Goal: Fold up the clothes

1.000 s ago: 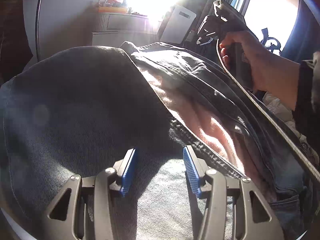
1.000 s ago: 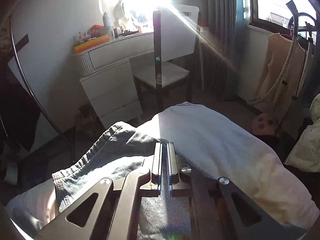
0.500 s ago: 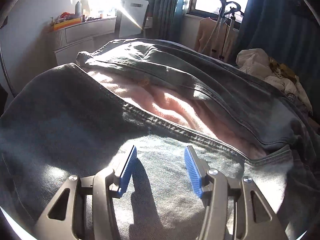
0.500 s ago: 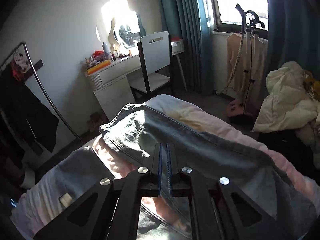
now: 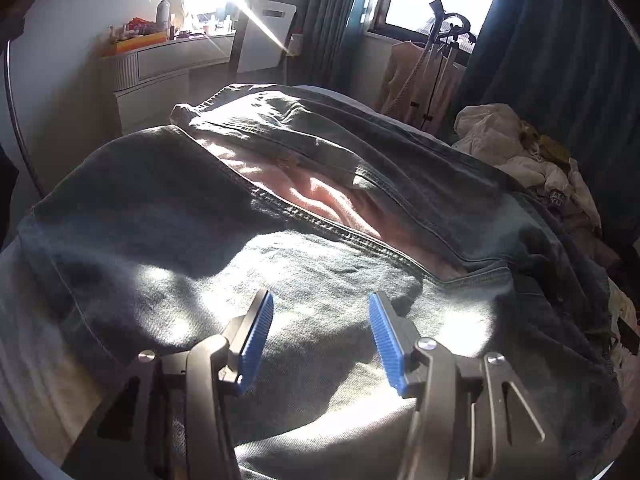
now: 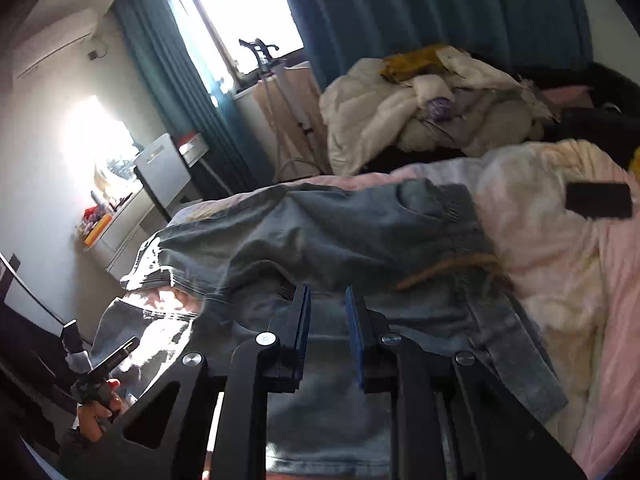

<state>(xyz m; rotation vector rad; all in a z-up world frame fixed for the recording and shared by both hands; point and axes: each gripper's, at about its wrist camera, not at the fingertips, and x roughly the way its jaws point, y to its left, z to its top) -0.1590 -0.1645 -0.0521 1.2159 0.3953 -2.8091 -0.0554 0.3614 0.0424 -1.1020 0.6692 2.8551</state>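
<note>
Blue-grey jeans (image 5: 360,168) lie spread over a bed, with pink bedding (image 5: 320,196) showing between the two legs. My left gripper (image 5: 320,304) hovers open just over the near denim leg, with nothing between its blue pads. In the right wrist view the jeans (image 6: 340,232) run across the bed. My right gripper (image 6: 328,294) sits low over the denim near the waist end. Its jaws are opening, a narrow gap shows, and no cloth is pinched there. The left gripper (image 6: 100,376), held in a hand, shows at the lower left of that view.
A heap of pale bedding and clothes (image 6: 420,108) lies on the far side by the dark curtains. A black flat object (image 6: 598,200) rests on the pink bedding (image 6: 540,260). Beyond the bed's end stand a white dresser (image 5: 168,64), a chair (image 5: 264,36) and a garment steamer (image 5: 444,40).
The right gripper swept from the jeans' leg end toward the waist, rolling as it went, and its shut jaws have parted. The left gripper rose a little; the other hand left its view.
</note>
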